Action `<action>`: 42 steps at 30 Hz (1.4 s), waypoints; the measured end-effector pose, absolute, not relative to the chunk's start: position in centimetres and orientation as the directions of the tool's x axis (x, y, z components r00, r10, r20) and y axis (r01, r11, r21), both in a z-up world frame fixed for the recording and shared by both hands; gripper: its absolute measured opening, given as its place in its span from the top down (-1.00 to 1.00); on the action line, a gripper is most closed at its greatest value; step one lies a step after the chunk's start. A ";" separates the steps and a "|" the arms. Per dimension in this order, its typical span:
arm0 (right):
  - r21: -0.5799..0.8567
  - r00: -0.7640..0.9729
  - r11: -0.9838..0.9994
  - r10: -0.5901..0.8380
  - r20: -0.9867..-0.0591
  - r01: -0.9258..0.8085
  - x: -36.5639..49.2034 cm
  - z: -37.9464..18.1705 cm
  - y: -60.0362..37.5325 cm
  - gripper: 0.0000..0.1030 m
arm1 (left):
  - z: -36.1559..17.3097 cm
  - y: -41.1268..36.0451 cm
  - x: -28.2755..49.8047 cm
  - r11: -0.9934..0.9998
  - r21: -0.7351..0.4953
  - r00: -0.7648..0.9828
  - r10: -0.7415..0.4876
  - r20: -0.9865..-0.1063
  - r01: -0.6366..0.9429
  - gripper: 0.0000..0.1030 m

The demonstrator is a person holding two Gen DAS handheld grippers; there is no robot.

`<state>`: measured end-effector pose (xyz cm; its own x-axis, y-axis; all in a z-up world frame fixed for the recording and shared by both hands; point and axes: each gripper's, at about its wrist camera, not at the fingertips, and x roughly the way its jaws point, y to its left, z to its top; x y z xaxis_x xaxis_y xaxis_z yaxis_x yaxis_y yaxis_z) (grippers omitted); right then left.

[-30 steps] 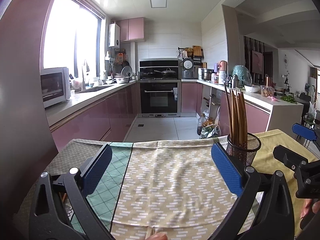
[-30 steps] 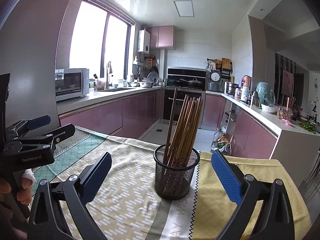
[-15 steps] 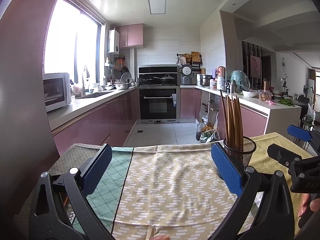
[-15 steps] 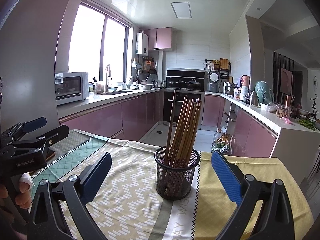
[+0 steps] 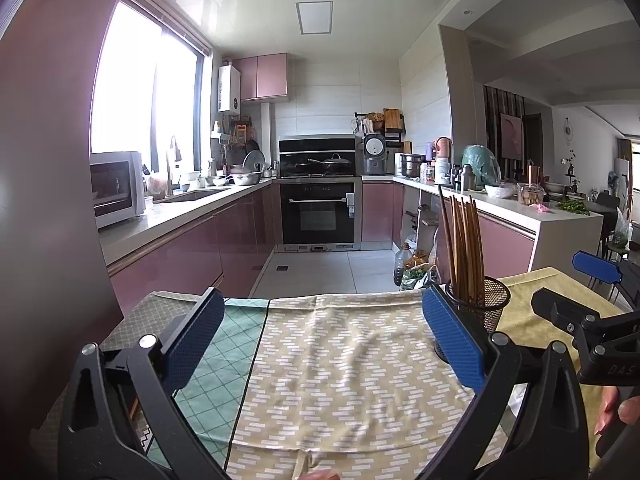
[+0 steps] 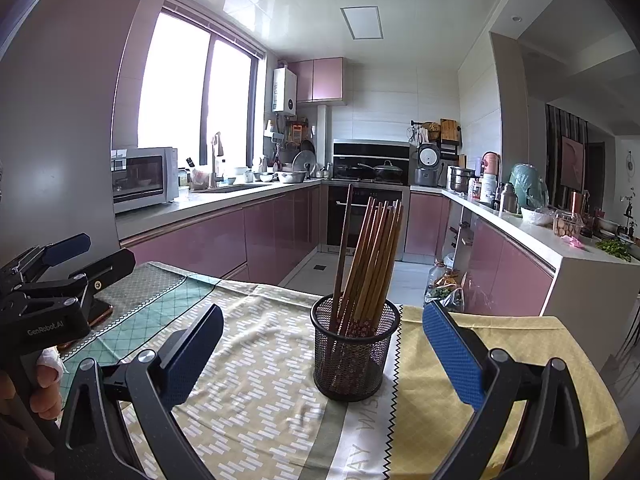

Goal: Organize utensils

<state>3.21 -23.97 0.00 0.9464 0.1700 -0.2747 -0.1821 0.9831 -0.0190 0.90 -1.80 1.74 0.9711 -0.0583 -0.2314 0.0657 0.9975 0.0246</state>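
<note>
Over the last second both your claws have tilted up a little: in the left wrist view the mesh cup (image 5: 478, 312) sits lower in the picture than it did, and the chopsticks (image 5: 460, 240) in it with it. Nothing on the bench (image 5: 340, 360) has moved. All the chopsticks stand in the cup, leaning together, which suggests the sorting is done or not begun (I cannot tell which).

Your left claw (image 5: 320, 344) is spread wide and holds nothing; the cup stands just behind its right finger. Your right claw (image 6: 320, 360) is also wide and empty, with the cup (image 6: 354, 346) between its fingers but further out and untouched.

The left tool body reads "GenRobot.AI" (image 6: 45, 329). The right tool shows "DAS" (image 5: 620, 369), cut off. The cloth's print by the cup (image 6: 362, 436) is too partial to read.
</note>
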 end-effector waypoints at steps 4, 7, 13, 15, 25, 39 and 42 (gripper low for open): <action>-0.019 0.947 0.984 0.166 -0.275 -0.178 3.2 0.0 -24.0 -0.87 | 1.8 -1.9 0.8 0.998 0.026 0.971 -0.054 -0.234 0.061 -0.90; -0.013 0.947 0.984 0.168 -0.273 -0.178 3.2 0.0 -24.1 -0.87 | 1.9 -1.8 0.8 0.998 0.027 0.971 -0.051 -0.235 0.059 -0.90; -0.013 0.947 0.984 0.168 -0.272 -0.179 3.1 0.0 -24.2 -0.87 | 2.1 -1.9 0.7 0.998 0.029 0.971 -0.046 -0.234 0.054 -0.90; -0.011 0.947 0.984 0.170 -0.272 -0.180 3.2 0.0 -24.2 -0.87 | 2.1 -1.8 0.7 0.998 0.029 0.971 -0.046 -0.235 0.054 -0.90; -0.004 0.949 0.984 0.169 -0.266 -0.176 3.2 0.0 -24.4 -0.87 | 2.1 -1.8 0.7 0.998 0.029 0.973 -0.043 -0.228 0.051 -0.90; 0.003 0.951 0.985 0.166 -0.262 -0.171 3.1 0.0 -24.4 -0.87 | 2.1 -2.0 0.6 0.998 0.033 0.973 -0.044 -0.227 0.053 -0.90; 0.004 0.950 0.985 0.167 -0.265 -0.172 3.2 0.0 -24.3 -0.87 | 2.1 -2.0 0.6 0.998 0.031 0.972 -0.045 -0.229 0.053 -0.90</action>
<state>3.17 -24.31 -0.04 0.9498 0.1669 -0.2647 -0.1721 0.9851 0.0036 0.60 -2.01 2.09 0.9724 -0.0446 -0.2291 0.0532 0.9981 0.0315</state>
